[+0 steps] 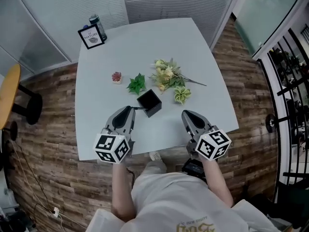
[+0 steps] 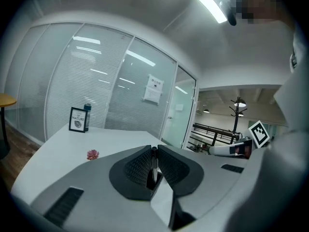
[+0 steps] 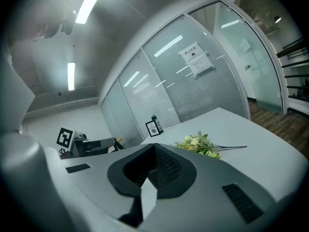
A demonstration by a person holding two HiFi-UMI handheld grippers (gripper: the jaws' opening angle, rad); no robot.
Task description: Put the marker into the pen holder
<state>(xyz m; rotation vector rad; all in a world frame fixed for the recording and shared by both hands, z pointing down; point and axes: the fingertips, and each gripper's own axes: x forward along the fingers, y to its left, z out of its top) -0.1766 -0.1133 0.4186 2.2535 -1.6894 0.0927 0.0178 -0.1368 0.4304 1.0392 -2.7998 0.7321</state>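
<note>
The black square pen holder [image 1: 149,103] stands open-topped near the middle of the white table [image 1: 203,66]. My left gripper [image 1: 128,109] sits just left of it, above the table's near edge. In the left gripper view its jaws [image 2: 153,151] are shut on a thin black and white marker [image 2: 153,164] that stands upright between the pads. In the head view the marker [image 1: 138,108] shows as a thin dark line reaching toward the holder. My right gripper [image 1: 186,114] hovers right of the holder; its jaws [image 3: 153,148] are shut with nothing in them.
Behind the holder lie a green sprig [image 1: 137,84], a small red flower [image 1: 117,77], a bouquet [image 1: 166,75] and a pale green leaf [image 1: 182,94]. A framed card [image 1: 91,36] and a bottle [image 1: 98,27] stand at the far left corner. A yellow stool [image 1: 8,95] stands left of the table.
</note>
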